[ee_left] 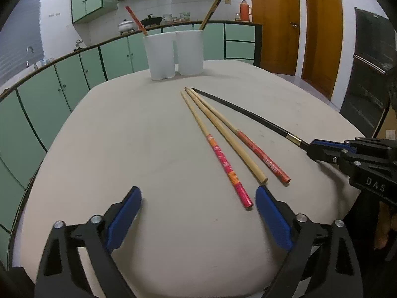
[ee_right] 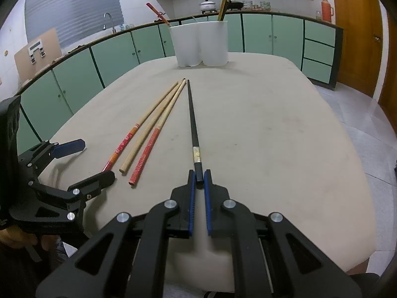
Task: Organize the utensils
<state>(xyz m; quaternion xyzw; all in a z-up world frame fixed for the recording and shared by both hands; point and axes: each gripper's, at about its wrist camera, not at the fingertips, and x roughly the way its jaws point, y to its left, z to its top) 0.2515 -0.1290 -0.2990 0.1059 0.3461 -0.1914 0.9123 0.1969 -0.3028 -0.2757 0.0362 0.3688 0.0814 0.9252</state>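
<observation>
On the beige bench (ee_right: 273, 124) lies a black chopstick (ee_right: 192, 119), its thick end clamped between the blue pads of the right tool (ee_right: 199, 177), its tip pointing toward a white two-cup holder (ee_right: 201, 44) at the far edge. Just left of it lie three bamboo chopsticks (ee_left: 223, 136), two with red printed handles and one plain, fanned out and meeting near their tips. Each holder cup has a chopstick leaning in it. Near the red handle ends, the left tool (ee_left: 198, 198) hovers spread wide, gripping nothing. Green cabinets (ee_right: 74, 74) stand behind.
</observation>
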